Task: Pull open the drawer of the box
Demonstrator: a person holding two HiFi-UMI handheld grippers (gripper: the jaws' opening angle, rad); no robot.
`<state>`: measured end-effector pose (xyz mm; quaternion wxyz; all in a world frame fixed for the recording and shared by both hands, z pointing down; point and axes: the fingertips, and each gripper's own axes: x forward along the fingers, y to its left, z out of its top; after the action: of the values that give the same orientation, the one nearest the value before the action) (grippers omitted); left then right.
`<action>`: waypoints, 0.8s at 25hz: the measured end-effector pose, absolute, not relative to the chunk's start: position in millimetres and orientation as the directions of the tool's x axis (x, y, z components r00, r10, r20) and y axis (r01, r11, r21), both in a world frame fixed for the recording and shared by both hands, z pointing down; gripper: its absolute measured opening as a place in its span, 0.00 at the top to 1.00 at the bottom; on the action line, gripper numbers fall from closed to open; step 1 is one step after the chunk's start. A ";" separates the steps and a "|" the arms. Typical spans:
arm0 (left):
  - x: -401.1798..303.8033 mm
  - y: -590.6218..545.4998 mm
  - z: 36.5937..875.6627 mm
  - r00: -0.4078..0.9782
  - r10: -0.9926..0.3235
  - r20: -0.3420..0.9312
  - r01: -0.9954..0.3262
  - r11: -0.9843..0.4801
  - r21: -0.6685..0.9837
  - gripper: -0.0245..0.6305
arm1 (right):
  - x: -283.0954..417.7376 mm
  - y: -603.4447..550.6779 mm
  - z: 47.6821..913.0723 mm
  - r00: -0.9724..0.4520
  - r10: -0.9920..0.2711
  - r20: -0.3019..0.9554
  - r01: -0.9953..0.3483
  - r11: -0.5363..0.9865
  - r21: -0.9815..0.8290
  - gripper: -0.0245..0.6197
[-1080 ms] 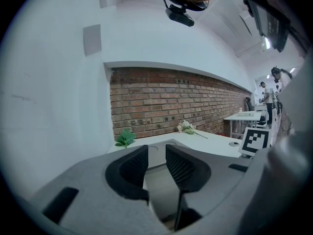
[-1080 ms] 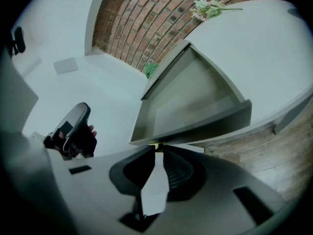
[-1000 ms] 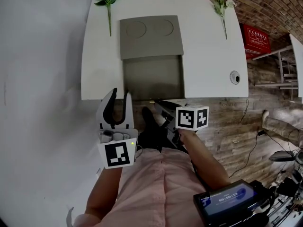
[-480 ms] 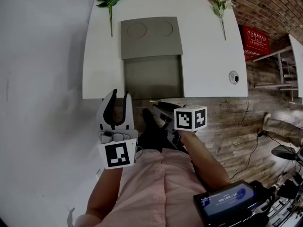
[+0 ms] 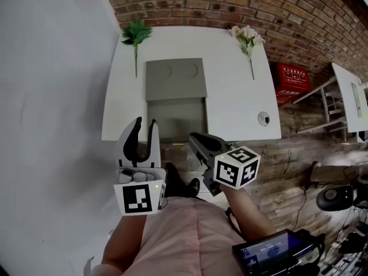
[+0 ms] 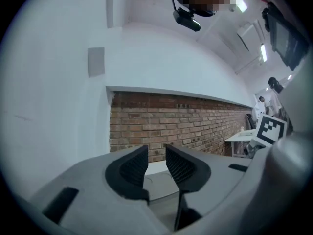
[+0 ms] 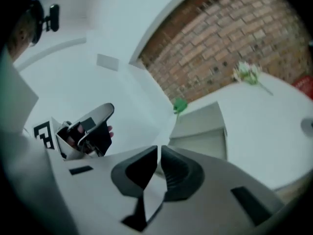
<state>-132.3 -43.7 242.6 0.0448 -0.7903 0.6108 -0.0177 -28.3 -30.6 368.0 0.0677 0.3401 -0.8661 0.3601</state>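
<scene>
— What does the head view give you that the gripper views miss?

— The whole layout. The box (image 5: 175, 79) sits mid-table (image 5: 230, 96), back toward the brick wall (image 5: 230, 4), with a green sprig (image 5: 135, 36) on its left and flowers (image 5: 246, 37) on its right. Both my grippers hang off the table's near edge.

— And the gripper views?

— They settle the jaws. My left gripper (image 5: 145, 125) stands wide, nothing between. My right gripper (image 5: 198, 140) is closing to a thin slit, also on nothing.

— Which way does the drawer (image 5: 175, 119) point?

— Out of the box toward me. Its long axis runs from the wall to the table's near edge, and its front reaches that edge.
</scene>
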 end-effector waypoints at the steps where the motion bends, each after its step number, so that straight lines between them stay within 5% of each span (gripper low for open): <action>1: -128.2 -45.1 227.4 0.263 -0.963 -0.056 -0.962 -0.257 -0.094 0.79 | -25.1 -40.1 342.8 -0.740 -0.588 0.326 -0.662 0.553 -0.506 0.93; 6: -119.2 -46.6 171.9 0.259 -0.954 -0.150 -0.962 -0.242 -0.124 0.95 | -11.7 -59.3 251.0 -0.647 -0.746 0.161 -0.762 0.620 -0.189 0.95; 12: -109.7 -42.5 154.8 0.271 -0.948 -0.169 -0.958 -0.249 -0.144 0.95 | 0.4 -51.1 197.3 -0.557 -0.830 0.013 -0.830 0.557 0.010 0.95; 20: -100.5 -39.2 176.5 0.303 -0.944 -0.131 -0.950 -0.288 -0.122 0.95 | 4.5 -42.7 216.3 -0.526 -0.850 0.015 -0.849 0.526 0.046 0.96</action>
<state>-100.5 -39.2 176.5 0.0883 -0.8023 0.5902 0.0165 4.5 -42.7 216.3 0.0178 0.4864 -0.8734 -0.0166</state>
